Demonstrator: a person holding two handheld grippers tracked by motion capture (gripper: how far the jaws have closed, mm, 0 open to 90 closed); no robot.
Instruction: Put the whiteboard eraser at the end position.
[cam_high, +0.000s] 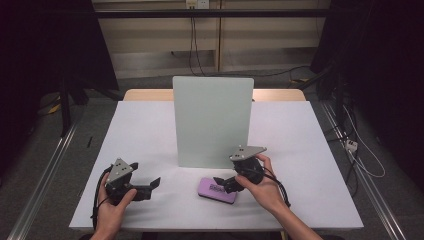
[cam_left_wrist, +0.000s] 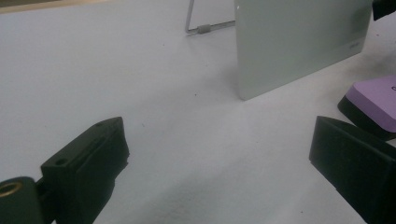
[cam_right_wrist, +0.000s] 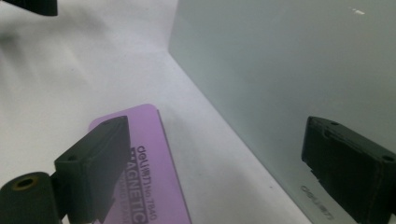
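Note:
A flat purple magnetic eraser lies on the white table just in front of an upright grey-green board. My right gripper hangs over the eraser's right end, jaws open, nothing between them. One jaw is above the purple top and the other is toward the board. My left gripper rests low at the front left, pointing right. It is open and empty, well short of the eraser.
The board stands on a wire foot behind it. The table ends at a wooden strip at the back. Cables trail over the floor to the right.

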